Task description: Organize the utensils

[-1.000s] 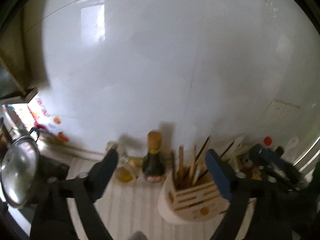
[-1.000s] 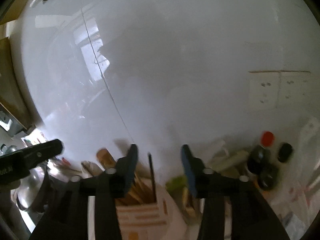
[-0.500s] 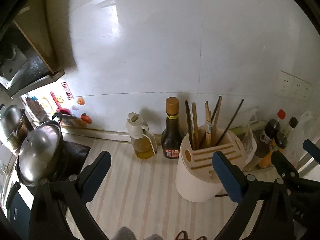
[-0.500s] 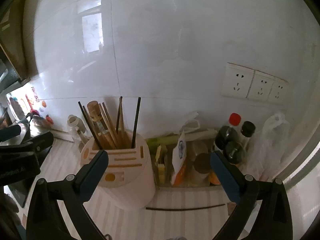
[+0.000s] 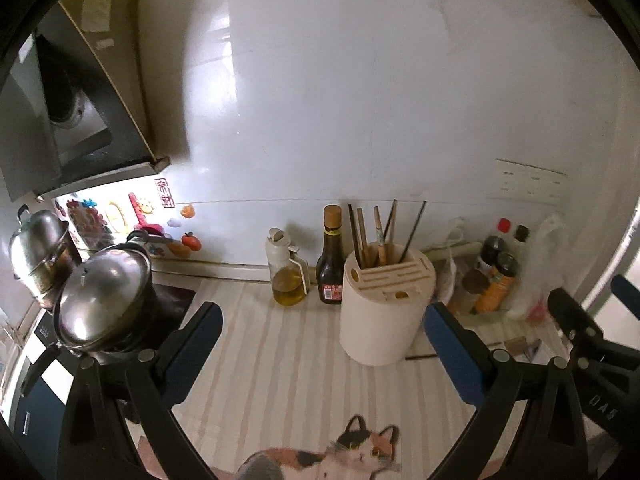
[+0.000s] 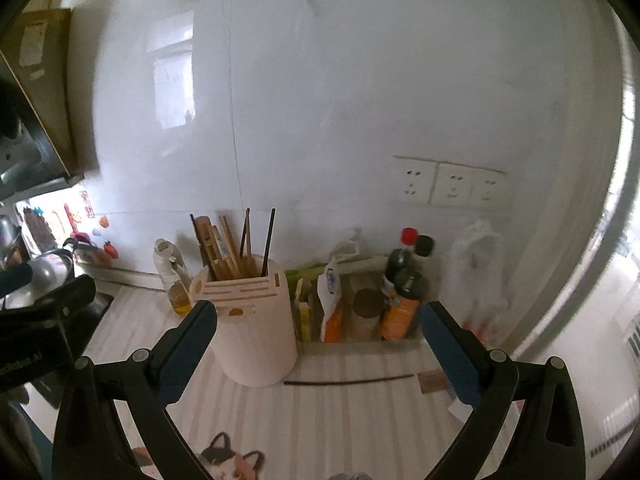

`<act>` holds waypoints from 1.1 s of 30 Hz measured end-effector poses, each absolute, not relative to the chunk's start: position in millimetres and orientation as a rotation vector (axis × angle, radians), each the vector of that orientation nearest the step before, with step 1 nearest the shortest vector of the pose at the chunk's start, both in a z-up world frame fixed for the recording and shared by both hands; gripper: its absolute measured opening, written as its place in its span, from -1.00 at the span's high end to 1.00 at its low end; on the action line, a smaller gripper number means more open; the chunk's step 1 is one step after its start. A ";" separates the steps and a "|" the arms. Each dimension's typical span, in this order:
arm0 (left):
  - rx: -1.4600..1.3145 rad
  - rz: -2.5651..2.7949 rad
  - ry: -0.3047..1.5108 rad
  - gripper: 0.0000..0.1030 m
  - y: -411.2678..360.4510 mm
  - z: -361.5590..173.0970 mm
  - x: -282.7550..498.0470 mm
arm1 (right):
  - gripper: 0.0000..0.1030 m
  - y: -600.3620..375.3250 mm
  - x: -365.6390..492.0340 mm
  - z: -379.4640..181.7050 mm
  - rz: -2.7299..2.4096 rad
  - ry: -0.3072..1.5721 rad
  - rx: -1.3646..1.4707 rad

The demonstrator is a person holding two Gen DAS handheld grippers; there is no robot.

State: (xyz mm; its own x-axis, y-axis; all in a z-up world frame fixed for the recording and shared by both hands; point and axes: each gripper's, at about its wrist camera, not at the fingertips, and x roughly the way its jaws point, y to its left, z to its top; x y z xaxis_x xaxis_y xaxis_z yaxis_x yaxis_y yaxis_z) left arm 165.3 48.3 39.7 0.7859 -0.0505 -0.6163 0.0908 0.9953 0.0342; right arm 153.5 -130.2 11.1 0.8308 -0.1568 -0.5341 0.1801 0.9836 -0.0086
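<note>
Holding both tools off the counter with nothing in them, you look to be between placements: most of the chopsticks already stand in the utensil holder (image 6: 256, 332), and one black chopstick (image 6: 348, 381) lies flat on the striped countertop (image 6: 360, 420), just to the right of the holder's base. That loose stick is probably your next pick.

Your right gripper (image 6: 318, 344) has its blue-padded jaws spread wide and empty, and the chopstick lies between and just beyond them in its view. Your left gripper (image 5: 322, 350) is spread just as wide, also empty, with the holder ahead of it.

To pick up the stick you would lower the right tool and bring the pads together across its thin shaft. Because it lies flat on the counter, the pads will need to come right down to the surface, or it may roll away. Then tilt it upright and aim for the open well at the back of the holder's top, where the others stand.

The holder is a pale, rounded tub with a slotted top. Wooden and dark chopsticks lean in it at mixed angles. It stands near the wall, beside a dark sauce bottle (image 5: 330, 264) and an oil dispenser (image 5: 286, 272).
</note>
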 end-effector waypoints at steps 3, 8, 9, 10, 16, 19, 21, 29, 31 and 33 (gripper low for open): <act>0.069 -0.086 0.640 -1.00 54.7 52.0 132.0 | -1.00 -121.6 116.2 27.1 -0.205 0.538 0.048; 0.054 -0.092 0.625 -1.00 67.9 69.4 83.9 | -1.00 -105.8 55.9 49.0 -0.240 0.518 0.048; 0.052 -0.096 0.626 -1.00 70.6 72.7 74.9 | -1.00 -103.1 43.4 53.0 -0.247 0.516 0.049; 0.051 -0.096 0.624 -1.00 72.6 75.1 68.5 | -1.00 -101.8 34.0 56.1 -0.249 0.516 0.056; 0.051 -0.096 0.604 -1.00 78.8 88.8 29.0 | -1.00 -93.0 -21.7 73.7 -0.256 0.488 0.060; 0.050 -0.085 0.600 -1.00 78.8 94.2 17.1 | -1.00 -91.8 -36.2 79.7 -0.244 0.485 0.059; 0.046 -0.072 0.599 -1.00 78.6 96.4 11.5 | -1.00 -92.4 -42.5 82.9 -0.235 0.481 0.058; 0.037 -0.027 0.627 -1.00 75.5 95.4 10.7 | -1.00 -97.7 -48.3 89.6 -0.211 0.490 0.042; 0.029 -0.025 0.640 -1.00 74.3 95.0 11.9 | -1.00 -101.7 -47.4 89.8 -0.209 0.495 0.047; 0.023 -0.020 0.639 -1.00 72.0 95.9 13.3 | -1.00 -105.5 -46.2 91.2 -0.213 0.495 0.044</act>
